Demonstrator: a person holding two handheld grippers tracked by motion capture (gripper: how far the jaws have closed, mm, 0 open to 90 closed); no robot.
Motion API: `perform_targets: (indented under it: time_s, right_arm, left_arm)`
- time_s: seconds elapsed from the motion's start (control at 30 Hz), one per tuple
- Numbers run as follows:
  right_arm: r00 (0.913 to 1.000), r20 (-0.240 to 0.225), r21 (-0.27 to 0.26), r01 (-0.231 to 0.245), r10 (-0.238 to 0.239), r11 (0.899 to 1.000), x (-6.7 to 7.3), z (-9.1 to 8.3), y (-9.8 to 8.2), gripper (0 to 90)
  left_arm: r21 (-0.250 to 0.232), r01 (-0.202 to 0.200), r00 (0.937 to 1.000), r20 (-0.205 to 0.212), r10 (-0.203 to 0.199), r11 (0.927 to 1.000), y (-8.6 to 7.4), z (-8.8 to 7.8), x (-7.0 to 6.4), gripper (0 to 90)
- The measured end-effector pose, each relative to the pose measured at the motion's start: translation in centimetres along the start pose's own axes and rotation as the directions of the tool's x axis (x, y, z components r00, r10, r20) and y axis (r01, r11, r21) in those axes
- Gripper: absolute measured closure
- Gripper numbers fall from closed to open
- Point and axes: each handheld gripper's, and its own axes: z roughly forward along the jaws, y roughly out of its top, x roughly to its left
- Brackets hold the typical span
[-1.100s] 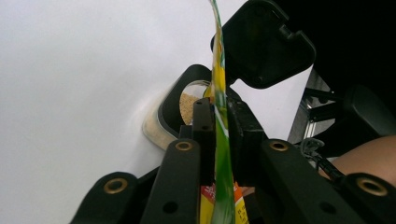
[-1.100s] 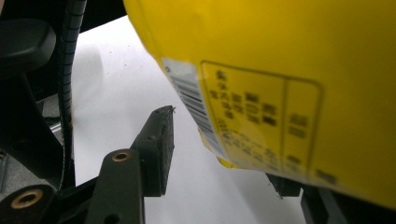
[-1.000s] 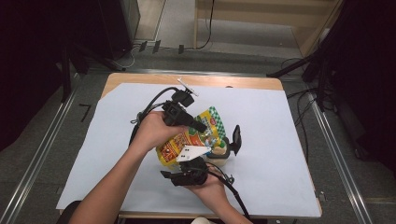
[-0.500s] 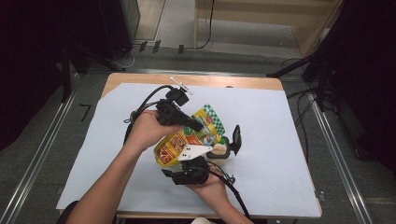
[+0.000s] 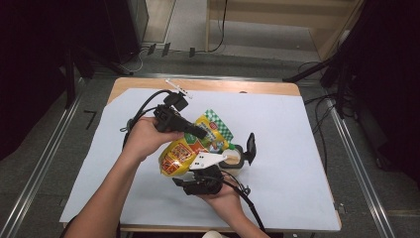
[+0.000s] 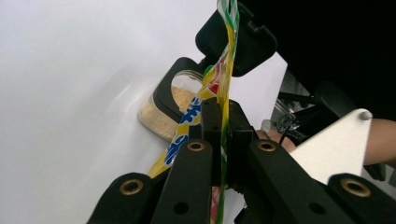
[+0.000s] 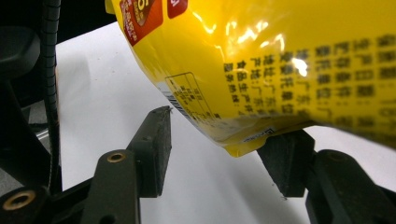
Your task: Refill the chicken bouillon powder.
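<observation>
**Left gripper clamped on snack bag, right gripper parted around jar**

Left gripper (image 6: 219, 135): jaws were fully closed on the thin edge of the yellow snack bag (image 6: 219, 74), film pinched flat between the pads. In the high view the left gripper (image 5: 198, 133) sat on the bag's (image 5: 185, 151) upper side near the green-checked top, left hand (image 5: 143, 136) wrapped around the body, cable looping off to the far left. Bag was off the table, tilted, green end up and away, yellow bottom end down toward the person.

Right gripper (image 7: 224, 149): jaws stood apart, no pad pressing on anything that I could see. The bag's (image 7: 261, 65) lower corner hung just above and between them, close to the right-hand pad; contact could not be told. In the high view the right gripper (image 5: 240, 156) lay low at the near side of the bag, right hand (image 5: 220, 196) under it, grey plate on top. Its jaws flanked the small clear jar (image 5: 234, 157); whether they touched it was not clear.

Jar (image 6: 175, 109) held a tan, crumbly fill and stood on the white sheet (image 5: 297, 148), directly under the bag's edge in the left gripper view, one of the right gripper's black jaws in front of it.

Sheet covered most of the wooden table (image 5: 237, 87).
</observation>
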Motion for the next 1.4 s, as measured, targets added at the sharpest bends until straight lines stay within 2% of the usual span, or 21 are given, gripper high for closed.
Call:
perform_targets:
  time_s: [0.23,0.37,0.5,0.87,1.1,1.3,1.4]
  right_arm:
    - [0.9998,0.019,-0.019,-0.005,0.005,1.0,-0.2,-0.3,0.1,45.4]
    - [0.9994,0.031,-0.03,-0.016,0.017,0.999,-0.4,-0.5,0.1,44.7]
    - [0.9988,0.046,-0.03,-0.014,0.016,0.999,-0.7,-0.6,0.1,43.8]
    - [0.9981,0.055,-0.065,-0.024,0.028,0.998,-0.8,-1.0,0.2,42.2]
    - [0.9975,0.067,-0.066,-0.019,0.024,0.998,-0.9,-1.1,0.2,42.0]
    - [0.9976,0.062,-0.078,-0.027,0.032,0.997,-1.1,-1.3,0.2,42.4]
    - [0.9974,0.062,-0.076,-0.032,0.037,0.997,-1.2,-1.3,0.2,42.5]
  left_arm:
    - [-0.032,-0.007,0.9987,0.051,0.009,0.9994,-0.4,-1.2,0.5,90.0]
    - [-0.065,0.001,0.9988,0.049,0.002,0.9979,-0.7,-2.0,0.7,90.0]
    - [-0.073,0.005,0.9979,0.065,0.0,0.9973,-0.8,-2.4,1.0,90.0]
    - [-0.13,0.003,0.9978,0.066,0.005,0.9915,-1.5,-4.6,1.4,90.0]
    - [-0.153,0.027,0.9969,0.077,-0.016,0.9879,-1.8,-5.2,2.0,90.0]
    - [-0.19,0.036,0.9968,0.077,-0.022,0.9811,-2.1,-6.0,2.5,90.0]
    - [-0.208,0.041,0.998,0.055,-0.03,0.9772,-2.3,-6.2,2.9,90.0]
